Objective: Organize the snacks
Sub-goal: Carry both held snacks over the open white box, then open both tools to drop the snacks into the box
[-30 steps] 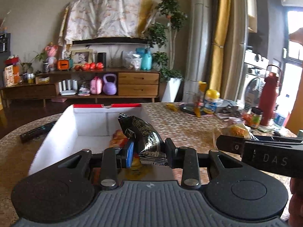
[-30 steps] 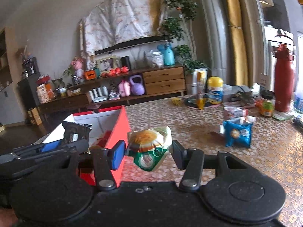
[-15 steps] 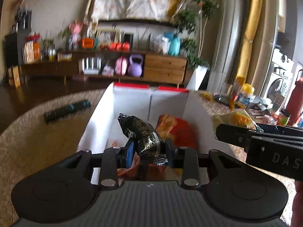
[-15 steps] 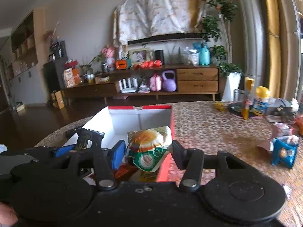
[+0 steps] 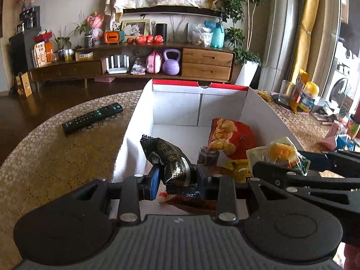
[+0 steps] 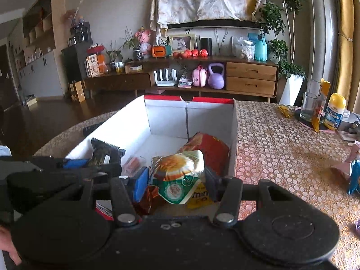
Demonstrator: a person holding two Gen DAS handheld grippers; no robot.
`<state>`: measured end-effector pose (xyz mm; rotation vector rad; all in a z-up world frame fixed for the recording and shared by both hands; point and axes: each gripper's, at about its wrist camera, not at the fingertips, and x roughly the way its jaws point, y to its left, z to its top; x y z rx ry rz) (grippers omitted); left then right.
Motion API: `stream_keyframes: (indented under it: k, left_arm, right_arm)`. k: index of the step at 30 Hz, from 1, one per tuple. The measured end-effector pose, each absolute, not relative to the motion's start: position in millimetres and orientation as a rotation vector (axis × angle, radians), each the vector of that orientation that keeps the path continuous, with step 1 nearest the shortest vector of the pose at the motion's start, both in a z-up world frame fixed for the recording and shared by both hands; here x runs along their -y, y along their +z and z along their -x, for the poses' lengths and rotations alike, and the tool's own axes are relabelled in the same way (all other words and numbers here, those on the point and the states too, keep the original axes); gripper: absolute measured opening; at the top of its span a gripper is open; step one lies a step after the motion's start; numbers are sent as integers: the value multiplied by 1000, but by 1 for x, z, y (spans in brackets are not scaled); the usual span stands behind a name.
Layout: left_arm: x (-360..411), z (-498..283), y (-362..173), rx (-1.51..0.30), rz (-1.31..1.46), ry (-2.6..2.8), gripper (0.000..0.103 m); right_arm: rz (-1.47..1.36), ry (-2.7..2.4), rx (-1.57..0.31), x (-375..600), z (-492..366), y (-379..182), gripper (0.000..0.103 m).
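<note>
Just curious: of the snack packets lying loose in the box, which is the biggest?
The red crisp bag leaning by the white cardboard box's right wall; the others are small.

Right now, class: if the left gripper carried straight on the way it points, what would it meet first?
Probably the box floor or its far wall; the left gripper, shut on the black packet, points into bare space left of the red chip bag.

Both tilted downward side by side, the left hand-held gripper (image 5: 177, 181) and right hand-held gripper (image 6: 176, 183) are each clamped.
</note>
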<state>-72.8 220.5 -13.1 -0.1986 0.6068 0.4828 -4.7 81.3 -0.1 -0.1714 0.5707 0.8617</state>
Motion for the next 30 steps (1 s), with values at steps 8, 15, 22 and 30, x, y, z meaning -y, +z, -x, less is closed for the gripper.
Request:
stream_keyframes:
  k: [8, 15, 22, 30]
  left_arm:
    - [-217, 69, -14, -620, 152, 491, 33]
    - [-216, 68, -14, -636, 147, 494, 34]
    - [-215, 71, -13, -643, 159, 500, 36]
    - [-208, 75, -2, -597, 161, 499, 55]
  right_arm:
    - [206, 850, -567, -83, 4, -7, 52]
    - [229, 845, -556, -83, 6, -7, 54]
    - [231, 844, -556, -82, 7, -6, 56]
    - [208, 831, -539, -73, 6, -1, 58]
